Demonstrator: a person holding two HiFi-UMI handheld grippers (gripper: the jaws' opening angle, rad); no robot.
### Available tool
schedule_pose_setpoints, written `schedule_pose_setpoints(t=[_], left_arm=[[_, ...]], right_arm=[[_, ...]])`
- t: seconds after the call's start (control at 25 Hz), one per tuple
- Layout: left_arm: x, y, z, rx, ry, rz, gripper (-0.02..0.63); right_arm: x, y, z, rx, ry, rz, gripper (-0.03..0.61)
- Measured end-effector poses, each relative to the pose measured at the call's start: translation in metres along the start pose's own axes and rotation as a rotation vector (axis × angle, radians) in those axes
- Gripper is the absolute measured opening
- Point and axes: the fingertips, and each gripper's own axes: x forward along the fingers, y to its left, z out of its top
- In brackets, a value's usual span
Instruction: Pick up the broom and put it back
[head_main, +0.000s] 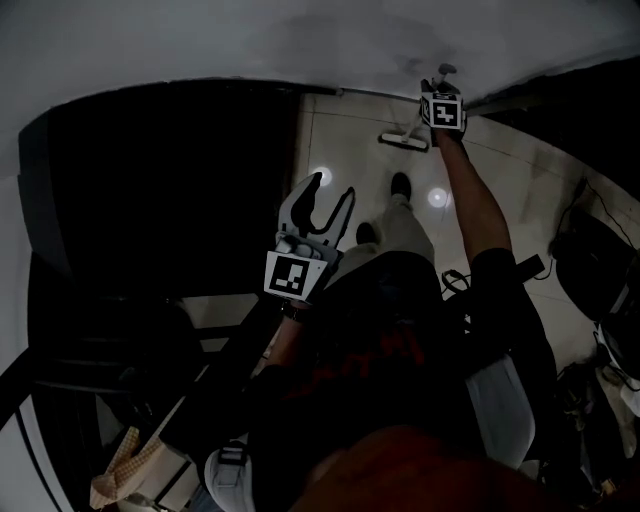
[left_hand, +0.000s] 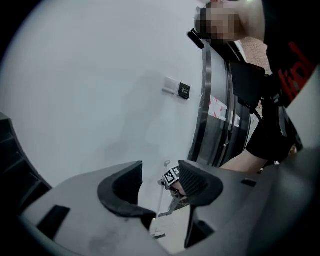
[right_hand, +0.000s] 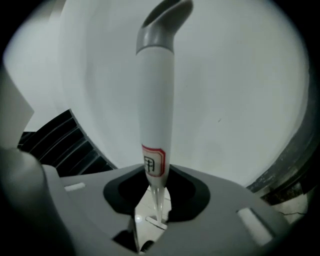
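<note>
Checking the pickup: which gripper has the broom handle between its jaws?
The right gripper: the white, grey-tipped broom handle stands between its open jaws. The left gripper is open and empty.

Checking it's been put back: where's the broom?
Head view, upper right: the broom stands on the floor by the wall, its handle between the right tongs.

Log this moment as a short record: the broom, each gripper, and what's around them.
Broom: upright by the white wall, head on the floor
Right gripper: handle between its fingers, no clear squeeze
Left gripper: open, empty, away from the broom
</note>
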Motion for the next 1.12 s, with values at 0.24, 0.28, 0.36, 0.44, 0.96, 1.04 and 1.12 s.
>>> schedule_pose_setpoints(t=[0.24, 0.28, 0.36, 0.44, 0.96, 1.04, 1.12], left_arm=[[-0.036, 0.002, -0.001, 0.021, -0.024, -0.044, 0.225], [-0.044, 0.001, -0.002, 0.029, -0.039, -0.055, 0.225], [-0.063, -0.005, -0.003, 0.038, -0.085, -0.083, 0.225], [-0.097, -0.012, -0.004, 0.032, -0.114, -0.097, 0.225], [-0.225, -0.120, -0.053, -0.025, -0.235, -0.343, 0.232], [-0.235, -0.144, -0.052, 0.003, -0.232, -0.401, 0.232], [-0.239, -0.163, -0.052, 0.016, -0.229, -0.425, 0.232]], right_arm=[[-0.050, 0.021, -0.023, 0.054, -0.022, -0.024, 0.154], [-0.065, 0.028, -0.028, 0.066, -0.036, -0.032, 0.153], [-0.110, 0.045, -0.032, 0.063, -0.107, -0.063, 0.148], [-0.175, 0.088, -0.034, 0.012, -0.219, -0.083, 0.121], [-0.535, 0.276, -0.097, -0.017, -0.588, -0.087, 0.023], [-0.562, 0.280, -0.106, -0.004, -0.590, -0.085, 0.007], [-0.581, 0.280, -0.111, -0.006, -0.586, -0.069, 0.002]])
